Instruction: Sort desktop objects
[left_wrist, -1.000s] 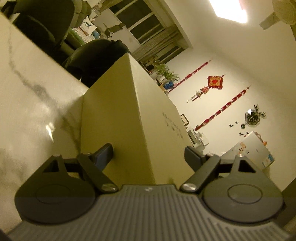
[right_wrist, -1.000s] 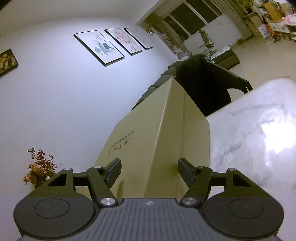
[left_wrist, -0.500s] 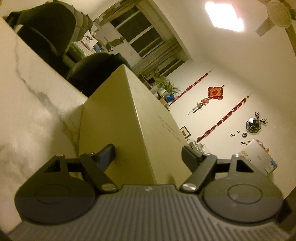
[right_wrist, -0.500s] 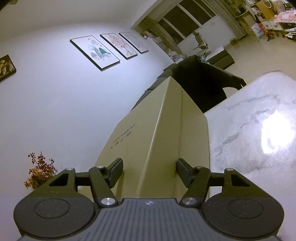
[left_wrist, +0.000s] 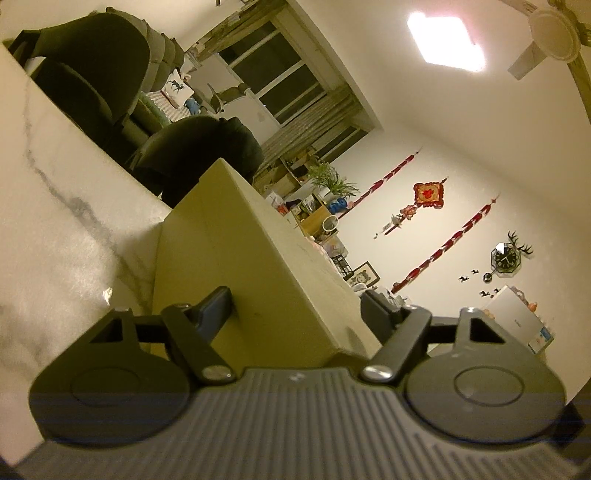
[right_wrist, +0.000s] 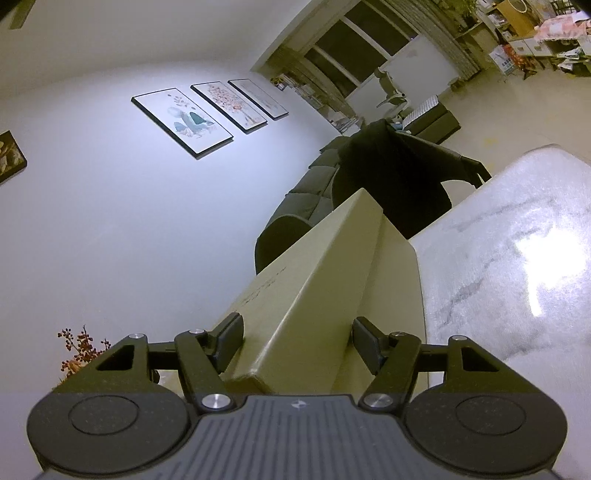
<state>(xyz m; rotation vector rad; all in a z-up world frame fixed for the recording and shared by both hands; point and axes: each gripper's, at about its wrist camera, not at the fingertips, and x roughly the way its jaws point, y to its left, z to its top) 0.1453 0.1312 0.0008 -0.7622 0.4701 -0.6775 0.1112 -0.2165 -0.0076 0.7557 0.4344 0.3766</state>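
Beige cardboard fills the middle of both views: the box (left_wrist: 236, 258) sits on the white marble-veined table (left_wrist: 55, 229), and you have one gripper at each end of it.

In your left wrist view, the table runs along the left edge, with dark chairs (left_wrist: 199, 147) behind it. The left gripper (left_wrist: 295, 306) straddles a corner of the box; its left finger lies against the side face, while the right finger stands beside the top face with a small gap, so whether it is clamped cannot be told. To the right, the far wall carries a red knot ornament (left_wrist: 428, 194) between two red hanging strips, then a dark clock (left_wrist: 504, 258) with antlers.

In your right wrist view, three framed prints (right_wrist: 207, 118) hang on the white wall at left, and a sprig of red berries (right_wrist: 79, 350) shows low down. The right gripper (right_wrist: 295, 343) straddles the box's (right_wrist: 332, 266) long edge, with its left finger touching the printed top face and its right finger near the side face; the grip here is also uncertain. Small dark lettering runs along the top face, too blurred to read. A dark sofa (right_wrist: 295, 206) stands beyond the box, and the table's (right_wrist: 517, 258) glossy surface lies to the right.
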